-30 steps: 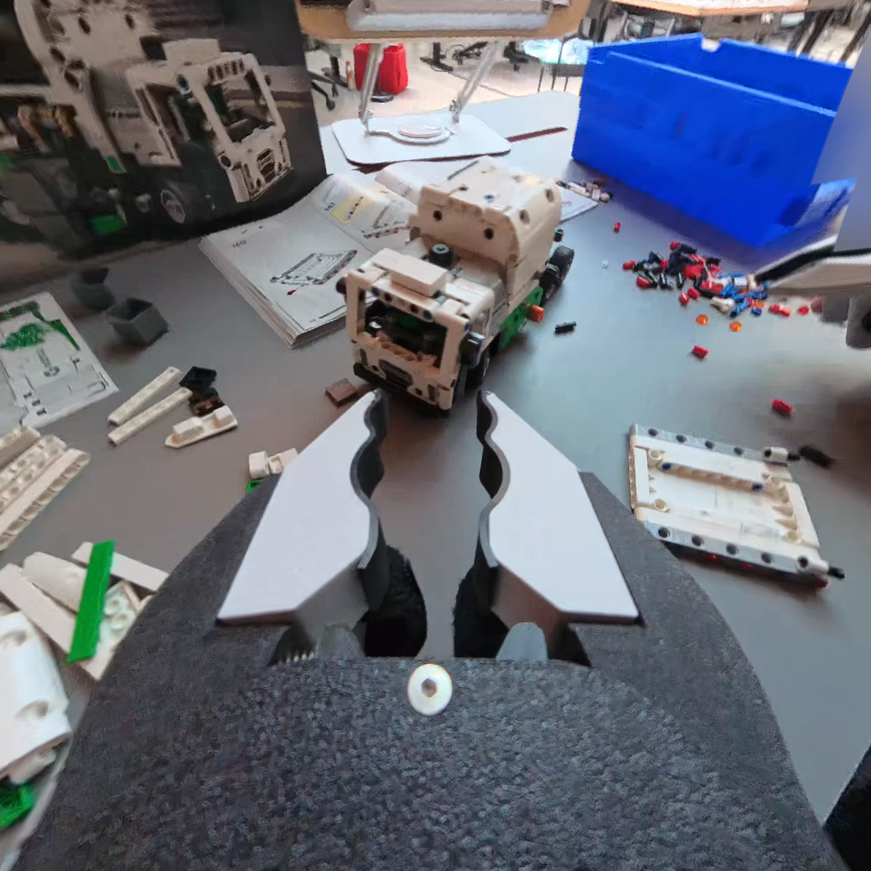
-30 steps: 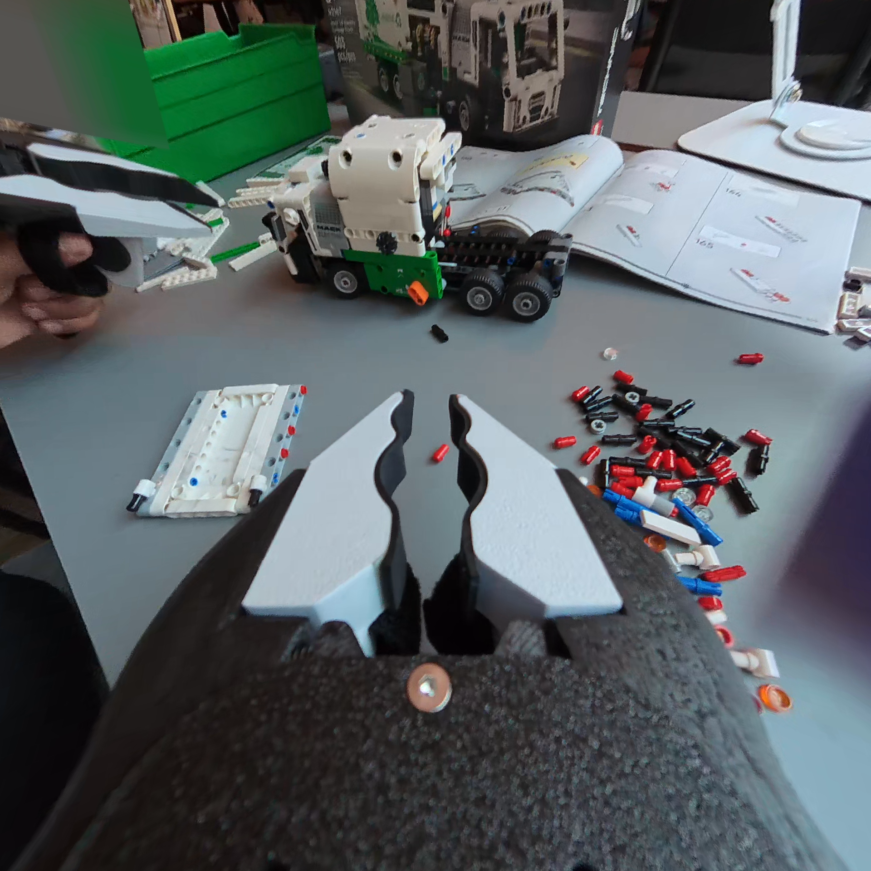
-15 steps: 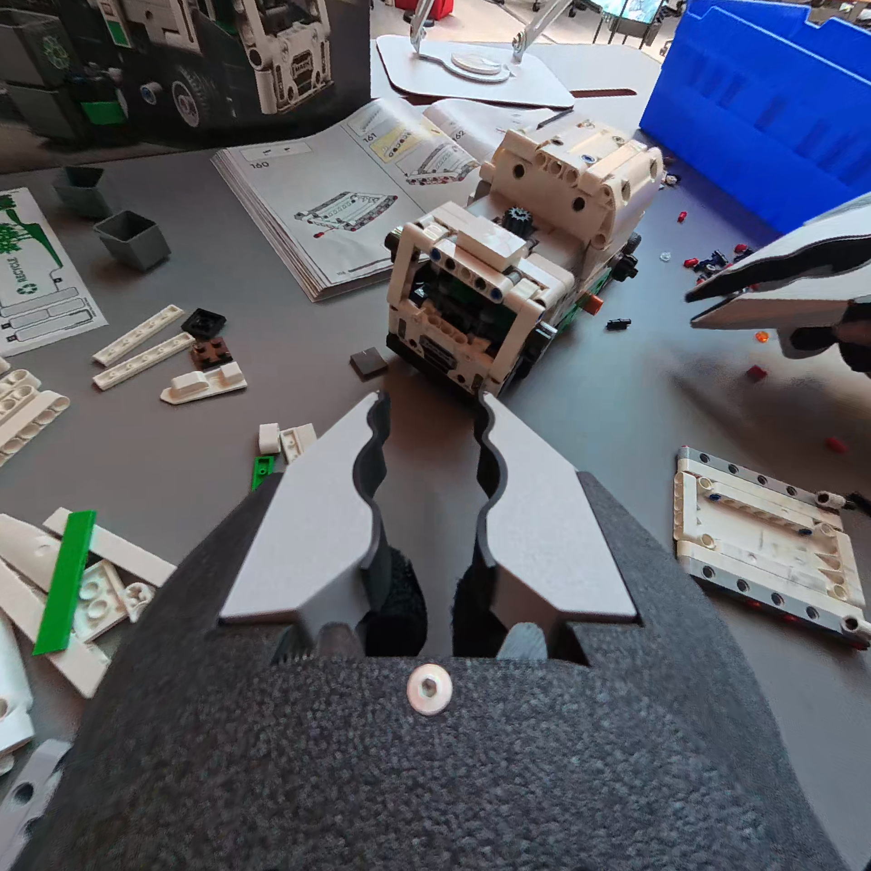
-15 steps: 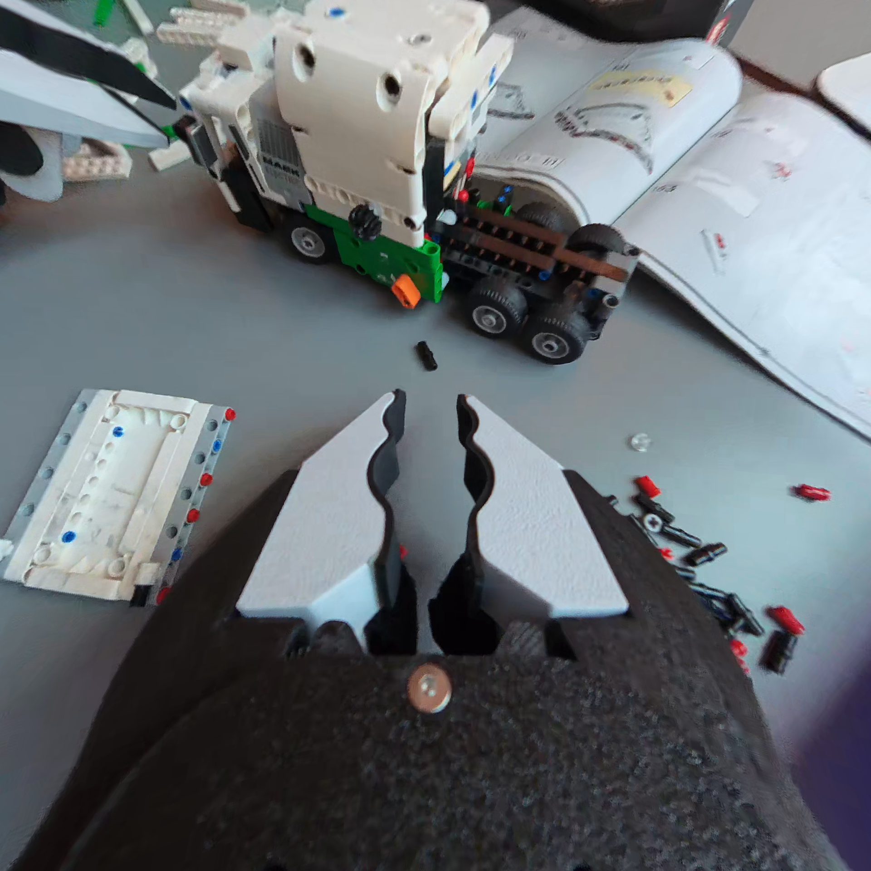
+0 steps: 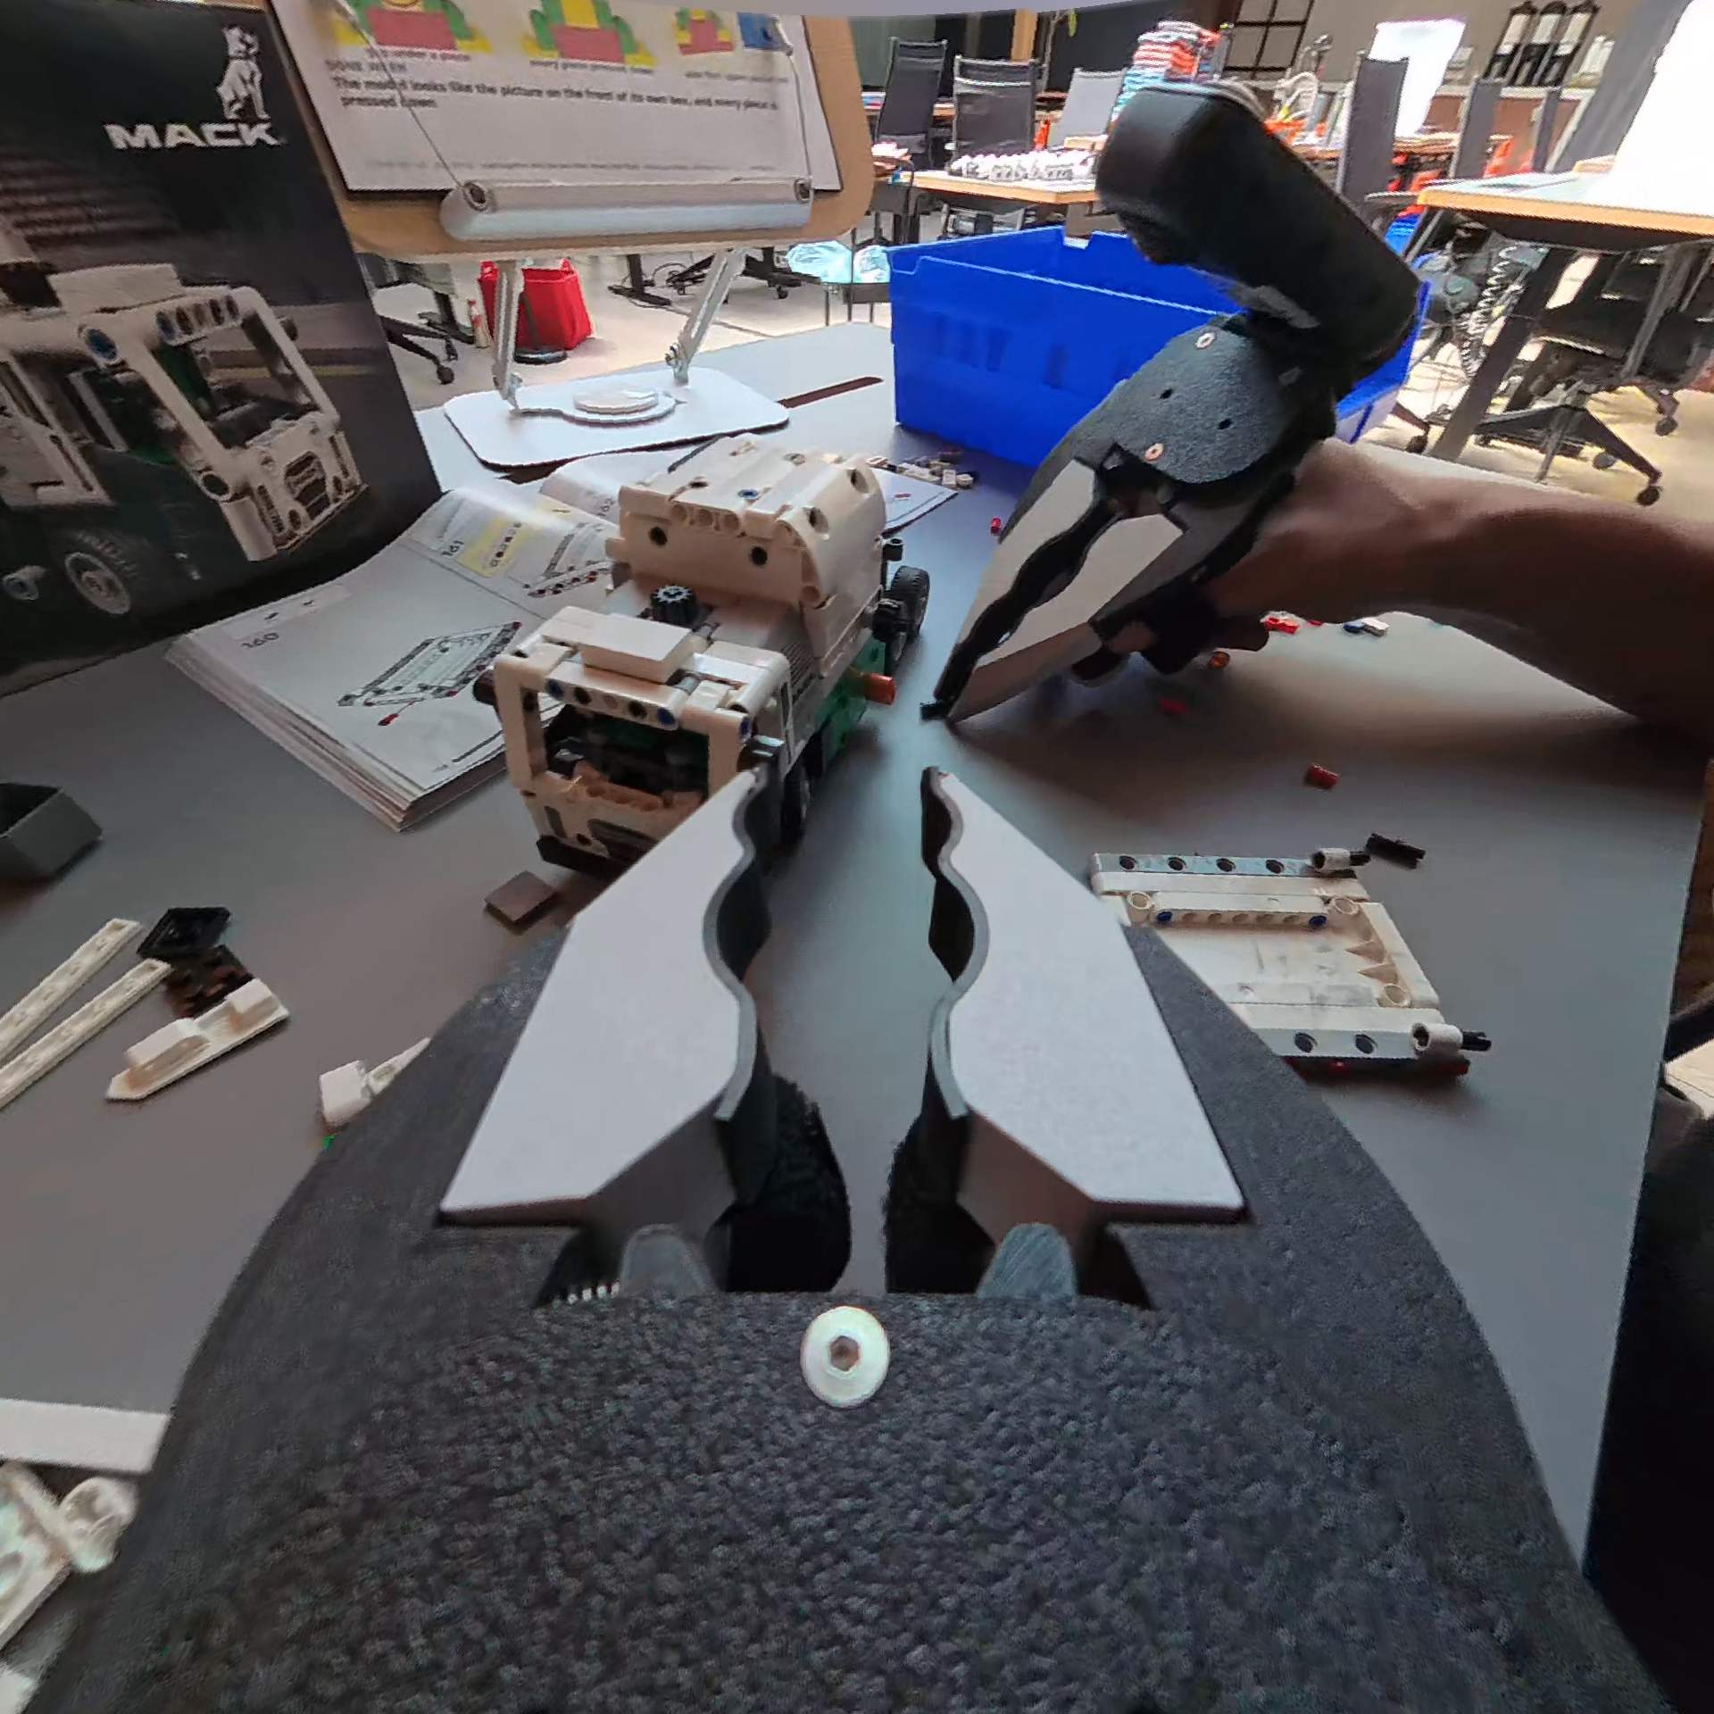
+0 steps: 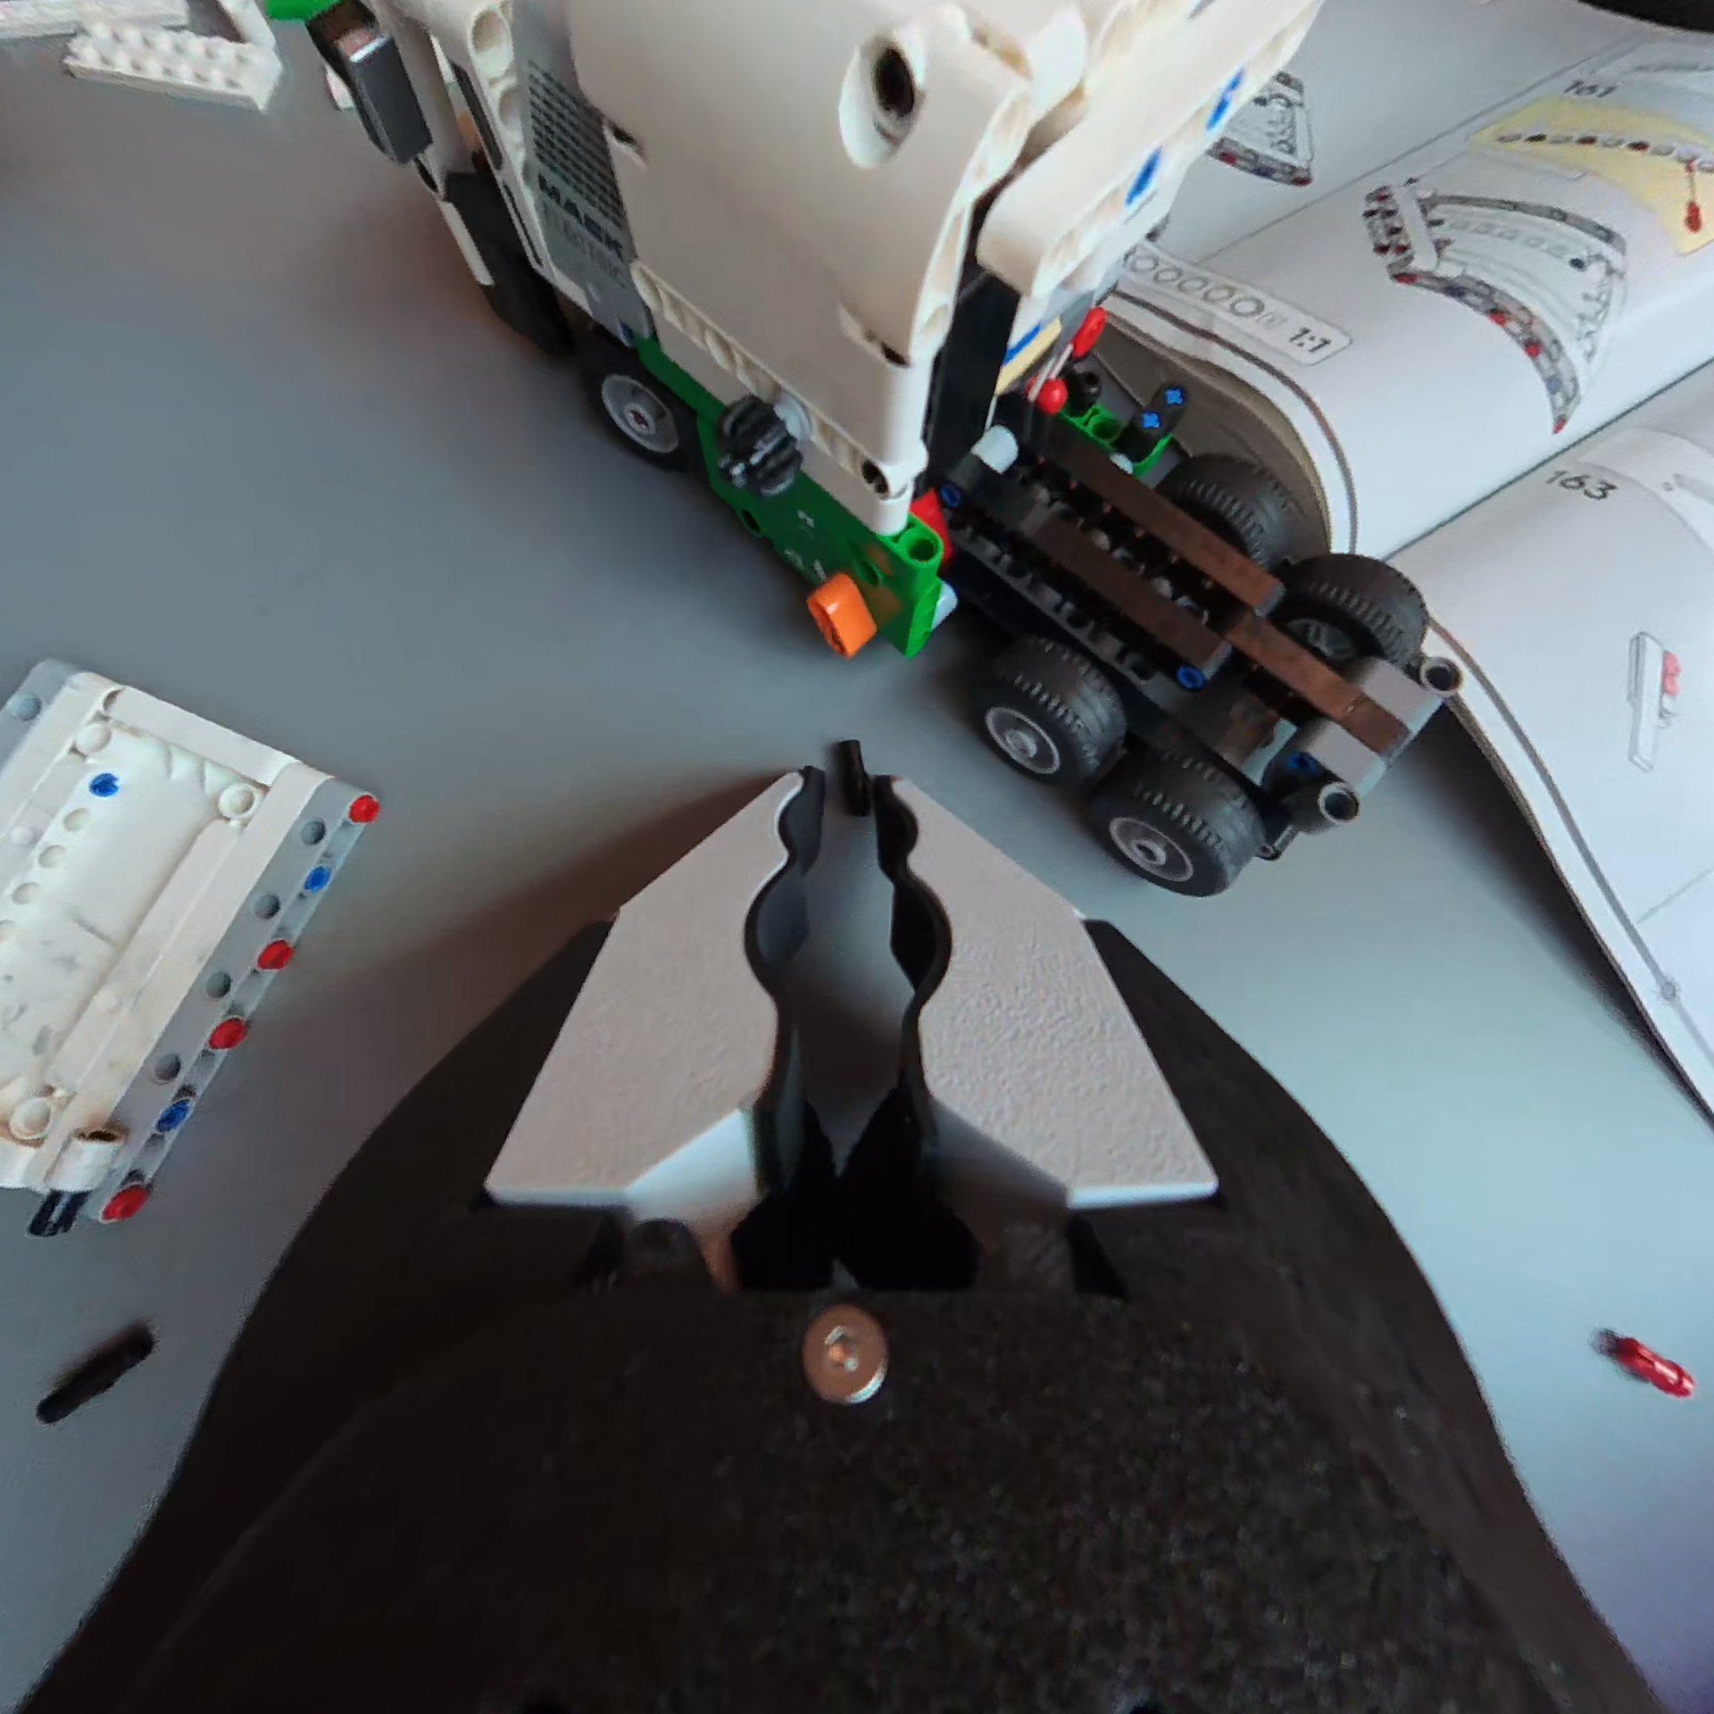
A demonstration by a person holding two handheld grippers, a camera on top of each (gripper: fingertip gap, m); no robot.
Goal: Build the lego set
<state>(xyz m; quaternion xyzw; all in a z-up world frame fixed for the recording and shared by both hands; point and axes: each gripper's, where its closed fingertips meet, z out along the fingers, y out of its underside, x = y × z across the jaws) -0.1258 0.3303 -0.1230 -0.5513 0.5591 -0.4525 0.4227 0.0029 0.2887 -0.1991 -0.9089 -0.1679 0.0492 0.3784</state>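
Truck model (image 5: pixel 714 649), white cab and body over a green and black chassis, stands on the grey table (image 5: pixel 927 835) with its rear wheels against the open instruction booklet (image 5: pixel 390 668). In the right wrist view the same truck (image 6: pixel 835 278) fills the upper frame, its orange stud facing the camera.

Right gripper (image 6: pixel 849 788): jaws nearly closed, tips pinched on a small black pin (image 6: pixel 849 774) that stands just clear of the truck's rear wheels. From the left wrist view this gripper (image 5: pixel 941 707) is angled steeply down (a hand grips its handle), tips touching the table beside the truck's green side; the pin (image 5: pixel 930 708) shows as a dark speck at the tips.

Left gripper (image 5: pixel 839 788): jaws parted with a clear gap, nothing held. It hovers in front of the truck cab, left fingertip overlapping the cab's lower corner in view; contact cannot be confirmed.

Flat white panel assembly (image 5: pixel 1280 955) with a grey studded rail lies on the table to the right of the left gripper, apart from the truck; in the right wrist view it (image 6: pixel 139 909) sits at the left edge.

Loose white beams (image 5: pixel 83 1002) lie at left. Blue bin (image 5: pixel 1048 343) and set box (image 5: pixel 167 371) stand behind.
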